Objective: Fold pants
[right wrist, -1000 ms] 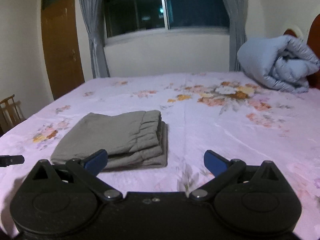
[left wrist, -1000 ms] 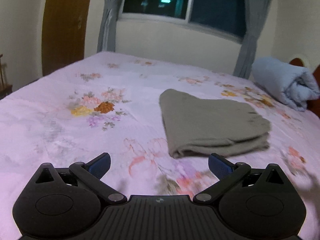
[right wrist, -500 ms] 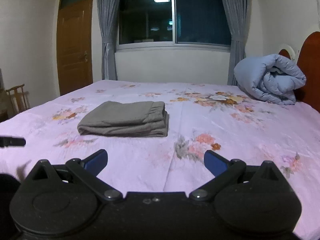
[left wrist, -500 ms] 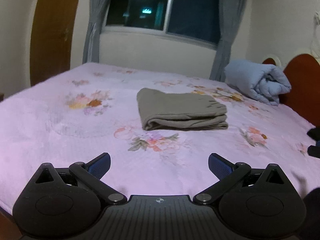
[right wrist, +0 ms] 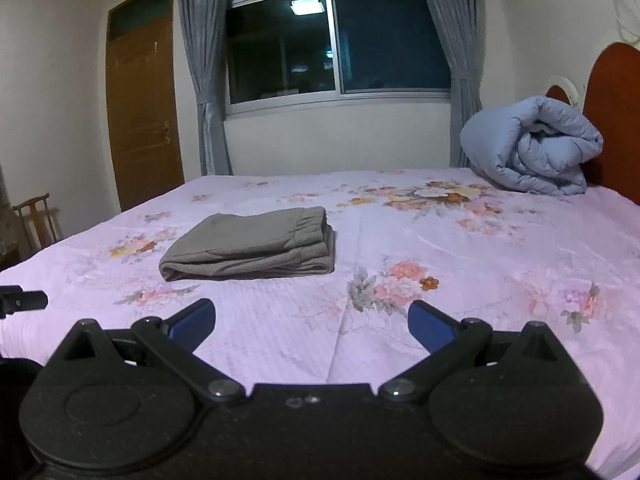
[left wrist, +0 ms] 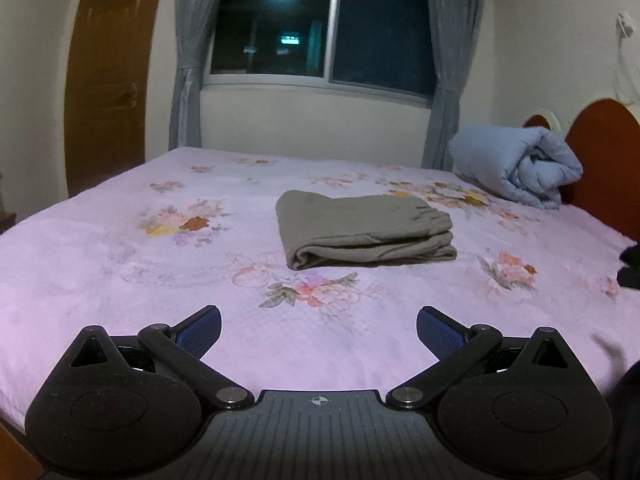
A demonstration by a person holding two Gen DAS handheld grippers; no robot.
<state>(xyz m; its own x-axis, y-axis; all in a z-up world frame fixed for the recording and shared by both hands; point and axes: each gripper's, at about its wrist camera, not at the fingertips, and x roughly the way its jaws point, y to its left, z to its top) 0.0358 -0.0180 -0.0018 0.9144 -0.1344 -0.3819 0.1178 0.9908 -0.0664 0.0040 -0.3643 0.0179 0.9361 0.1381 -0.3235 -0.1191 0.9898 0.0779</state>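
Left wrist: pants (left wrist: 362,226) folded on bed (left wrist: 100,264), well ahead of left gripper (left wrist: 319,326), spread, empty. Right gripper (right wrist: 311,320) likewise.

- Your folded pants (left wrist: 362,230) are plain olive-grey.
- The bedsheet (left wrist: 100,264) before you is pale lilac-pink, printed with pink, orange and yellow flowers.
- Your rolled quilt (right wrist: 532,148) is light blue.
- You face grey curtains (right wrist: 202,80), a brown door (right wrist: 140,112) and a red-brown headboard (right wrist: 616,116).
- Your gripper fingers (left wrist: 200,330) carry blue pads.
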